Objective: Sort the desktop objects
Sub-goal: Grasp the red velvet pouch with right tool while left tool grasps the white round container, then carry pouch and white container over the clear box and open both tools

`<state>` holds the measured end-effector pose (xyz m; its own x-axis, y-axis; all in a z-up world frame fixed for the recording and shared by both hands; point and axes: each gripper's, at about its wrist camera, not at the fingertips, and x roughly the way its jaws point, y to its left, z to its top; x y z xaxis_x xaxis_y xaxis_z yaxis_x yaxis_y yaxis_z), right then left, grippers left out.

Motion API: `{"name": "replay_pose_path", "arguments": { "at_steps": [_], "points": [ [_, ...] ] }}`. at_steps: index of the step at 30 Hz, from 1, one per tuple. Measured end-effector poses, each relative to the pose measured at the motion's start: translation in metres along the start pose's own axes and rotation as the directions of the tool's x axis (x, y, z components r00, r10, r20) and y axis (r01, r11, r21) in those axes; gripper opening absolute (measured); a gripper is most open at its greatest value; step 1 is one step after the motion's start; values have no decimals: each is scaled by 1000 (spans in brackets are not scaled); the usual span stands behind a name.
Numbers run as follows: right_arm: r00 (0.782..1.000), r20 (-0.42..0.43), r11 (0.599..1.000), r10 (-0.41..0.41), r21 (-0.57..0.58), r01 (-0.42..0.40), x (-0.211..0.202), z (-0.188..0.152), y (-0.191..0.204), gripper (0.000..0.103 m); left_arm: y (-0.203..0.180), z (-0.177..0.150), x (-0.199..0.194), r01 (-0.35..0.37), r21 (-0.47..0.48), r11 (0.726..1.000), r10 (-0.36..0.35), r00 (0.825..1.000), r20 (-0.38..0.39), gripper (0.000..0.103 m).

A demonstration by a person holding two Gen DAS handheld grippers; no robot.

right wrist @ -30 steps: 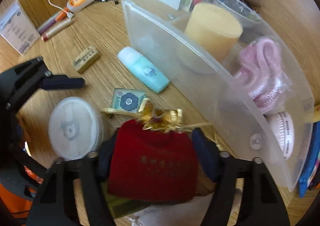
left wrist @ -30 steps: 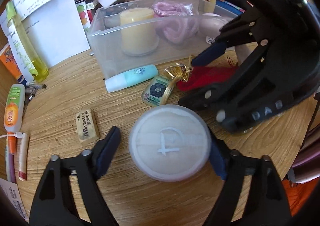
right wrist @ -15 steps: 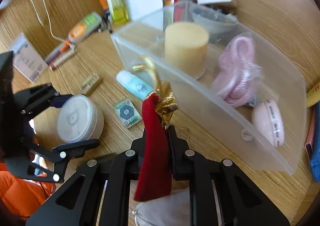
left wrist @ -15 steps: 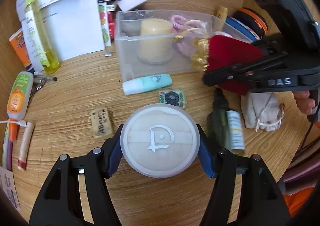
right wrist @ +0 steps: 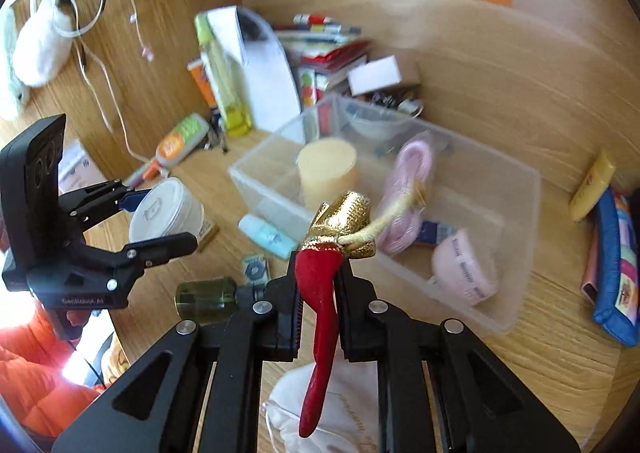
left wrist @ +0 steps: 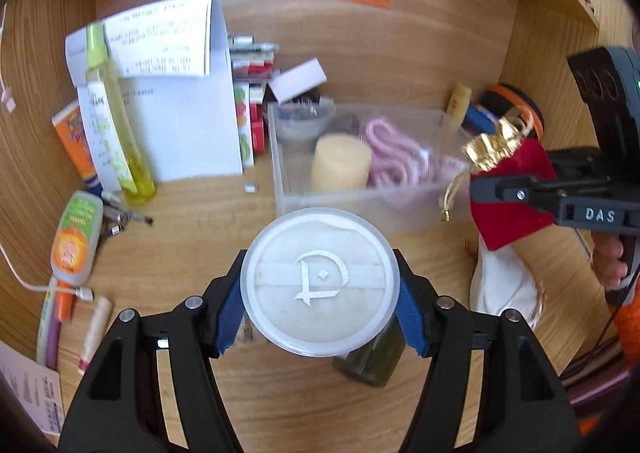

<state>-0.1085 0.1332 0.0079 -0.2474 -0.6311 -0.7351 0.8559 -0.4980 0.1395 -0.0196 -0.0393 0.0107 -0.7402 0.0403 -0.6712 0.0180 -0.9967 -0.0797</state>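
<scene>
My left gripper (left wrist: 320, 311) is shut on a round white powder-puff case (left wrist: 319, 280) with a "D" mark, held above the desk; it also shows in the right wrist view (right wrist: 162, 211). My right gripper (right wrist: 320, 289) is shut on a red velvet pouch (right wrist: 320, 293) with a gold top, held on edge above the desk; the pouch also shows in the left wrist view (left wrist: 516, 189). A clear plastic bin (left wrist: 360, 201) stands behind, holding a yellow candle (left wrist: 340, 169), a pink cord (left wrist: 396, 157) and a pink pad (right wrist: 464, 269).
A mint tube (right wrist: 268, 239), a small patterned tin (right wrist: 254, 269), a dark green bottle (right wrist: 204, 295) and a white cloth bag (left wrist: 504, 289) lie on the desk. Papers, a yellow bottle (left wrist: 116, 133), tubes and pens crowd the left. Wooden walls enclose the back and sides.
Both grippers have risen and pulled back from the desk. The left one lifted the round case. The right one carried the red pouch up near the bin's right end.
</scene>
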Motion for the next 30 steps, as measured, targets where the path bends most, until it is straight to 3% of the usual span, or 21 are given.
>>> {"name": "replay_pose_path", "arguments": {
  "at_steps": [6, 16, 23, 30],
  "points": [
    [997, 75, 999, -12, 43, 8, -20, 6, -14, 13, -1, 26, 2, 10, -5, 1000, -10, 999, 30, 65],
    [983, 154, 992, -99, 94, 85, -28, 23, -42, 13, -6, 73, 20, 18, 13, 1000, -18, 999, 48, 65],
    [967, 177, 976, -183, 154, 156, -14, 38, -63, 13, -13, 106, 44, 11, 28, 1000, -12, 999, 39, 65],
    [962, 159, 963, -222, 189, 191, 16, 47, -78, 13, -28, 130, 76, 58, 26, 998, -58, 998, 6, 65]
  ]
}}
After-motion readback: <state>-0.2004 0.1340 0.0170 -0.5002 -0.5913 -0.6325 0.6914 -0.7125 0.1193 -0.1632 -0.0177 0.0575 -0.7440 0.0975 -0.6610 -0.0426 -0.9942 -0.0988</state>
